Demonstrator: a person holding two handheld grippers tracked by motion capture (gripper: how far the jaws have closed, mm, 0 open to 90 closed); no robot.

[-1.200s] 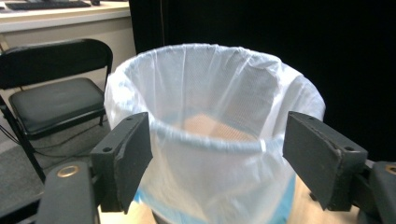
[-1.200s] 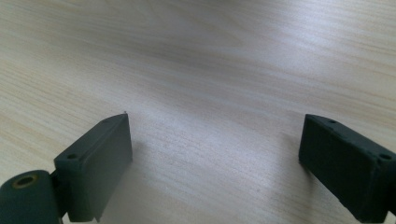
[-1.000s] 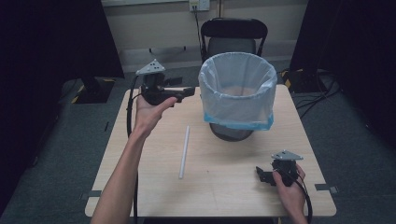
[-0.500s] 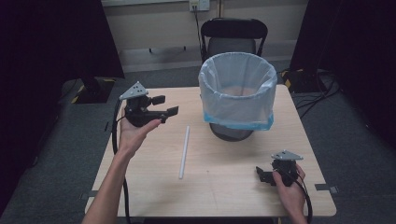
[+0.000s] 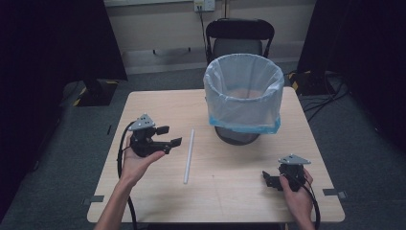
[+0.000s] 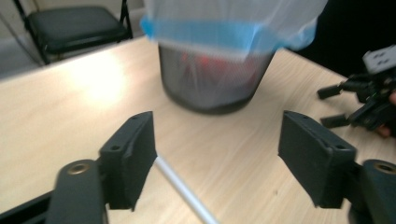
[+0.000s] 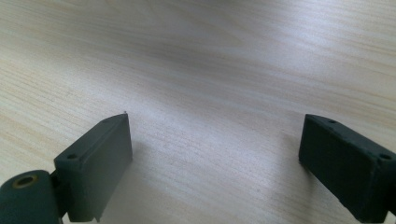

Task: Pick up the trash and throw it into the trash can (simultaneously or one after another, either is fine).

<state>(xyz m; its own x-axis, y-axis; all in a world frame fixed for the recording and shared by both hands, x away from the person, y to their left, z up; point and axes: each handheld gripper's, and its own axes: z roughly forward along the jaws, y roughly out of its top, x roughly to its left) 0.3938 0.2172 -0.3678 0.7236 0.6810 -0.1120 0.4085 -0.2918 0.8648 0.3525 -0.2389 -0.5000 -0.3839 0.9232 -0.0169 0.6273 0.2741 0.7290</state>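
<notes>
In the high view, a pale wooden table [image 5: 143, 103] carries a thin white rod [image 5: 189, 155] lying a little left of the table's middle, its length running from the near edge toward the far edge. The left gripper [image 5: 169, 135] is held in the person's left hand just to the left of the rod, near the table's left edge, its jaws pointing toward the rod with nothing between them; they have just been closing a little, yet stand spread with a clear gap. Toward the far right corner stands a dark waste bin [image 5: 244, 98] lined with a translucent bag whose blue hem hangs over the rim. The right gripper [image 5: 269, 179] rests in the person's right hand near the near right corner, well apart from the rod, jaws pointing left. In the left gripper view, the two black jaws stand wide apart, the rod [image 6: 184, 191] passes just beside the left one without touching either pad, the bin [image 6: 212, 74] stands beyond, and the right gripper [image 6: 334, 105] shows at the right edge. In the right gripper view, the jaws are spread wide over bare tabletop [image 7: 210, 70], gripping nothing.
</notes>
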